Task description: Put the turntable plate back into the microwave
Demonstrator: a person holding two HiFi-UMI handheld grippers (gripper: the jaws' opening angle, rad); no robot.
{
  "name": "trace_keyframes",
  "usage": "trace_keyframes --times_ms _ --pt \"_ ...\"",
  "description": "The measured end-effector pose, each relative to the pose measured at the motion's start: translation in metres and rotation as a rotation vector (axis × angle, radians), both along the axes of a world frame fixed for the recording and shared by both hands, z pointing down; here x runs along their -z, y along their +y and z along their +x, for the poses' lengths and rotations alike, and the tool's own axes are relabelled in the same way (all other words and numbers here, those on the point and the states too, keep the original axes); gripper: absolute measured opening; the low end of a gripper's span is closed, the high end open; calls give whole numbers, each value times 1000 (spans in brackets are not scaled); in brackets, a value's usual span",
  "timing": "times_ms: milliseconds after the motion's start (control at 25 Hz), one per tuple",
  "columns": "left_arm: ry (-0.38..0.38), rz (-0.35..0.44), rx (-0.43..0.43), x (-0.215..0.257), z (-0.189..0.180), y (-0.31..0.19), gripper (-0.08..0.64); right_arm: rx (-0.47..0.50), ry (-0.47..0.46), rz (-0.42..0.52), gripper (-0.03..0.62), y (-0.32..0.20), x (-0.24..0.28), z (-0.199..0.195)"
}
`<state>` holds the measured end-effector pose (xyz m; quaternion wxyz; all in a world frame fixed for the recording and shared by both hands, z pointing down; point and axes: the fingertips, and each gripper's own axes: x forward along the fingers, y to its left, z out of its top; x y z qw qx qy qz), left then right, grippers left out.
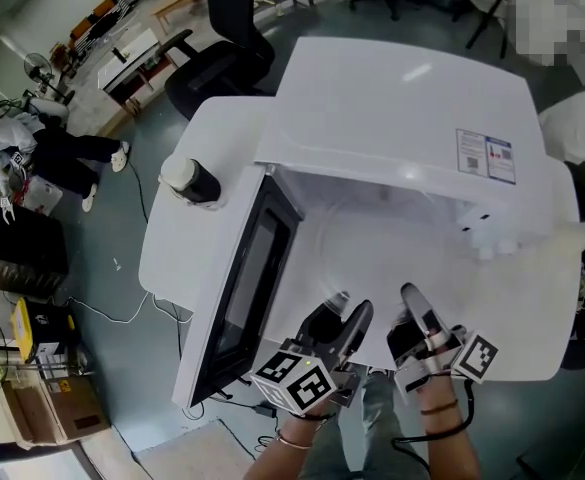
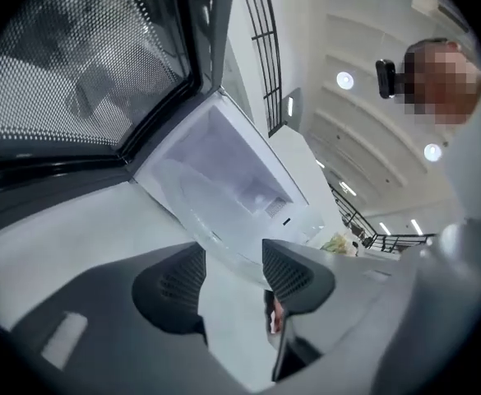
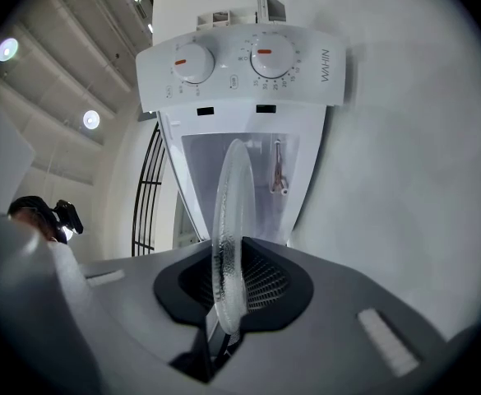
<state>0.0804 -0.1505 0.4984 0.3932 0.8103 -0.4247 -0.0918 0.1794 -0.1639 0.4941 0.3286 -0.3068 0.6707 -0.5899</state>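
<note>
The white microwave stands on a white table with its door swung open to the left. The clear glass turntable plate is held edge-on in front of the cavity; my right gripper is shut on its rim. In the left gripper view the plate reaches into the cavity, and its rim runs past my left gripper, whose jaws stand apart without pressing on it. From the head view both grippers, left and right, sit side by side at the cavity mouth, where the plate shows only faintly.
The control panel with two knobs shows beside the cavity. A black-and-white cylinder stands on the table left of the door. A black office chair is behind the table. A person stands close at the right.
</note>
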Motion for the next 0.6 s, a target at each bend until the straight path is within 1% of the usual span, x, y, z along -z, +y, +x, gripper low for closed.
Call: trace_keyframes --times_ms 120,200,320,600 --pt "-81 13 21 1 -5 2 220 2 -5 -2 43 0 -1 -3" --pt "-120 21 36 2 -8 4 233 1 -16 -5 43 -1 -1 -5" --pt "-159 30 48 2 -11 7 245 2 -15 -2 43 -2 -2 -6" --pt "-240 73 42 4 -13 17 247 -14 4 10 43 -10 -2 -4"
